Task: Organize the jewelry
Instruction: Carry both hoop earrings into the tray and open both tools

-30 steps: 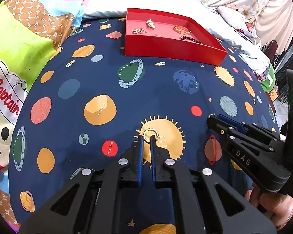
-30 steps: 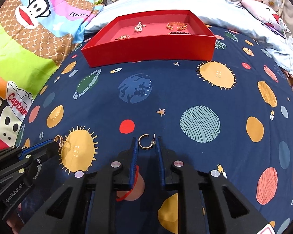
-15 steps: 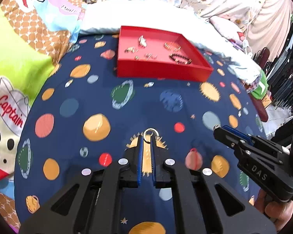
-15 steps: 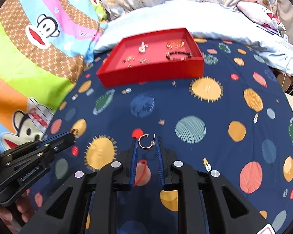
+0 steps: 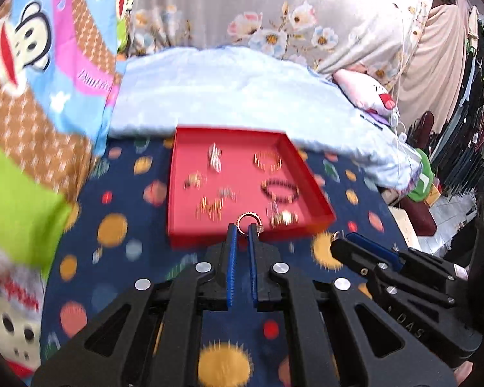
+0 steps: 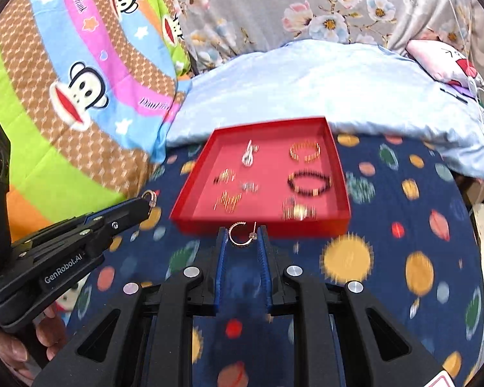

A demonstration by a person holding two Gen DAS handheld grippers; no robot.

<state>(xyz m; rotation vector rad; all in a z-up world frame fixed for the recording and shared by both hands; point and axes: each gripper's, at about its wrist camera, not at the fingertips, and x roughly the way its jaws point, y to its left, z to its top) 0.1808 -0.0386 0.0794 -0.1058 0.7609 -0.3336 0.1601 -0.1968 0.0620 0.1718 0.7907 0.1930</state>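
Both claws, left point(image 5: 241, 230) and right point(image 6: 242, 233), each pinch an earring point(image 6: 238, 233), probably hoops; carry them level over the tray point(image 6: 337, 161) before releasing.

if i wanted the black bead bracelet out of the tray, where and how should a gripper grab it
Probably from straight above, pinching across one strand of the black bead bracelet. It lies flat as an open loop on the floor of the red tray, whose raised walls block a side approach. Its left arc looks best, away from the blurred piece in front and the gold bracelet behind.
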